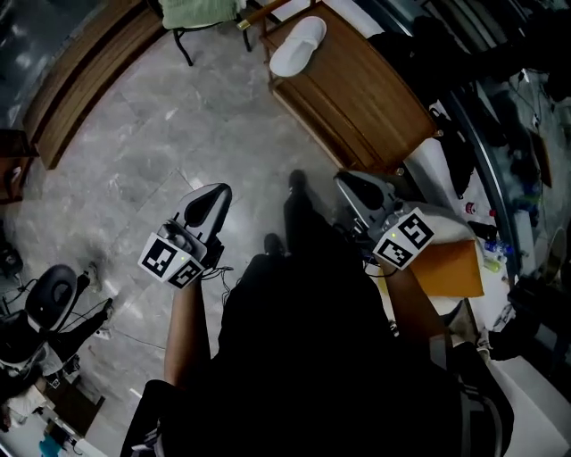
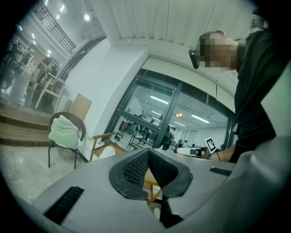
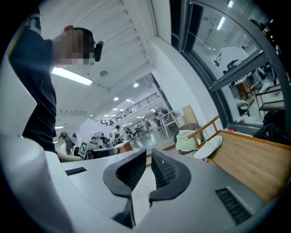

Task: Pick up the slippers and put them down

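Note:
One white slipper (image 1: 299, 45) lies on the far end of a wooden table (image 1: 366, 98), sole side up as far as I can tell. The right gripper view shows the slipper (image 3: 209, 146) on the tabletop (image 3: 254, 161), well ahead and to the right of the jaws. In the left gripper view a white shape (image 2: 107, 153) beside a wooden armrest may be the same slipper. My left gripper (image 1: 217, 191) and right gripper (image 1: 345, 180) hang over the floor, well short of the table. Both are shut with nothing between the pads (image 2: 136, 168) (image 3: 166, 170).
A chair draped with a green cloth (image 1: 192, 11) (image 2: 63, 131) (image 3: 185, 140) stands beyond the table's left end. A long wooden bench (image 1: 85, 76) runs along the left. An orange panel (image 1: 451, 268) and cluttered gear sit at my right. Grey stone floor (image 1: 178, 125) lies ahead.

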`<state>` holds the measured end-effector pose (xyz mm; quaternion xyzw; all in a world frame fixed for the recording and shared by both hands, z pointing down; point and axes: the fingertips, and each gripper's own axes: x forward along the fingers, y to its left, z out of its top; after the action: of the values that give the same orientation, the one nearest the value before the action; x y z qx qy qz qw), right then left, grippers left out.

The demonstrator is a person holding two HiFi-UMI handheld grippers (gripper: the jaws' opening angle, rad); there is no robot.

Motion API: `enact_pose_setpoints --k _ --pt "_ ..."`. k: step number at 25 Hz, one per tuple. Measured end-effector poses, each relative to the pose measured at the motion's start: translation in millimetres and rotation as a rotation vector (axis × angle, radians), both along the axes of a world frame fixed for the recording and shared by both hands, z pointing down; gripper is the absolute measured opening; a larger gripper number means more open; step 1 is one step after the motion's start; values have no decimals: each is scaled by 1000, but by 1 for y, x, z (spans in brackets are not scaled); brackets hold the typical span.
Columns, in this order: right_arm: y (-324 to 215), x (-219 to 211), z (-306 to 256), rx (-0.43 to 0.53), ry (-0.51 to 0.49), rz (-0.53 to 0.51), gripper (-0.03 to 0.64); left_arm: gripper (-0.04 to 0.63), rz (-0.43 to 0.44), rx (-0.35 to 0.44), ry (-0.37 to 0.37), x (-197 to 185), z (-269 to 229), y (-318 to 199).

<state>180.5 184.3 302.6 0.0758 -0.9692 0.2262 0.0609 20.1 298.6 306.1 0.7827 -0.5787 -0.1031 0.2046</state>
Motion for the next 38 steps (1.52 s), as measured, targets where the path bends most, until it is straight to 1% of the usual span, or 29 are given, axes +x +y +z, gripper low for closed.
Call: enact_pose_setpoints --k 2,6,11,14,16,20,22,26,29,32,34,36,38 --pt "-28 -10 3 -9 4 -10 43 11 4 -12 -19 -7 -3 -31" --pt "-86 -24 0 -45 -31 -20 43 11 10 -37 -69 -21 -14 -91" --pt "-126 -28 10 -89 -50 -53 43 11 -6 -42 -103 -27 -24 -149" --pt "-142 -34 20 -125 -46 -47 43 11 -1 -43 -130 -34 -27 -172" --pt "-147 -44 25 -150 -40 -48 43 11 4 -48 -142 -46 -27 -180" --pt "-156 -69 33 -180 -24 -58 43 11 -3 -55 -136 -80 -21 -196" --pt "-163 -85 37 -187 -11 -44 43 11 12 -51 -140 -101 -16 -206" --pt "-178 -121 44 -190 21 18 43 11 69 -41 -147 -153 -7 -229" --pt "-183 -148 50 -208 44 76 43 11 150 -31 -137 -181 -3 -249" --pt "-190 -174 62 -282 55 125 43 11 221 -22 -117 -203 2 -273" --pt "-194 -192 71 -329 59 135 43 11 270 -20 -95 -212 7 -290" --pt "-198 -205 78 -369 55 152 43 11 332 -25 -73 -215 15 -305" --pt "-203 -211 86 -431 38 188 43 11 400 -38 -48 -210 26 -317"
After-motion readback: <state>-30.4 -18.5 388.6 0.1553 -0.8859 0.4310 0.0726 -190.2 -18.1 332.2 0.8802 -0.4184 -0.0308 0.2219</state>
